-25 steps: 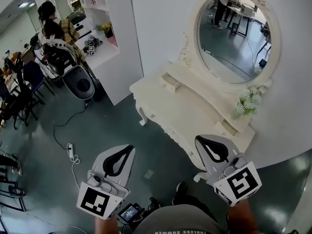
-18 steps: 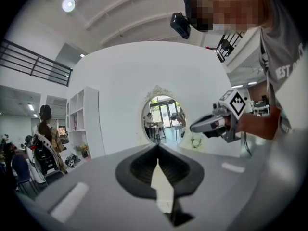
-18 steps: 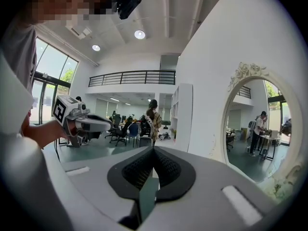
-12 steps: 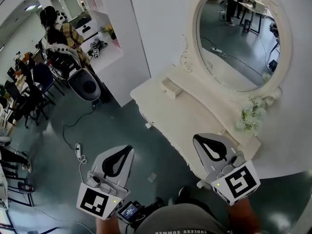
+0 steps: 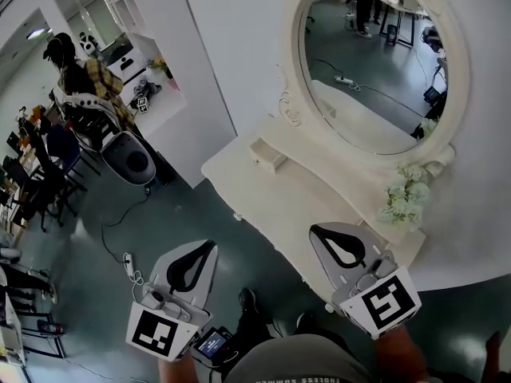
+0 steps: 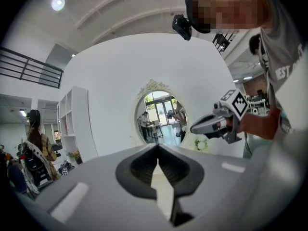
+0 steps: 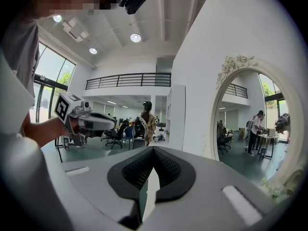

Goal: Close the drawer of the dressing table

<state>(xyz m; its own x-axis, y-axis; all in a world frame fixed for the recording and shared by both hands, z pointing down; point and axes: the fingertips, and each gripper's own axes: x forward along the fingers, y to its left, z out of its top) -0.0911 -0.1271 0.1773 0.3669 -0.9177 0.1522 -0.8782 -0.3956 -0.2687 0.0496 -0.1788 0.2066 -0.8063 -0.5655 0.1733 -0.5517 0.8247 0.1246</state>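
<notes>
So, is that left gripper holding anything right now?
No, the left gripper has its jaws shut together, with nothing between them.

Open-plan office hall: office chairs (image 5: 40, 166), mezzanine railing (image 7: 127, 81).

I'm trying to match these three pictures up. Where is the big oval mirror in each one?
Head view: the mirror fills the upper right, seen steeply from above.
Left gripper view: the mirror stands small at the centre, on the white wall.
Right gripper view: the mirror runs down the right side, seen at a slant.
Shared landmark: the white flowers at the mirror's lower rim, clearest in the head and left gripper views.
</notes>
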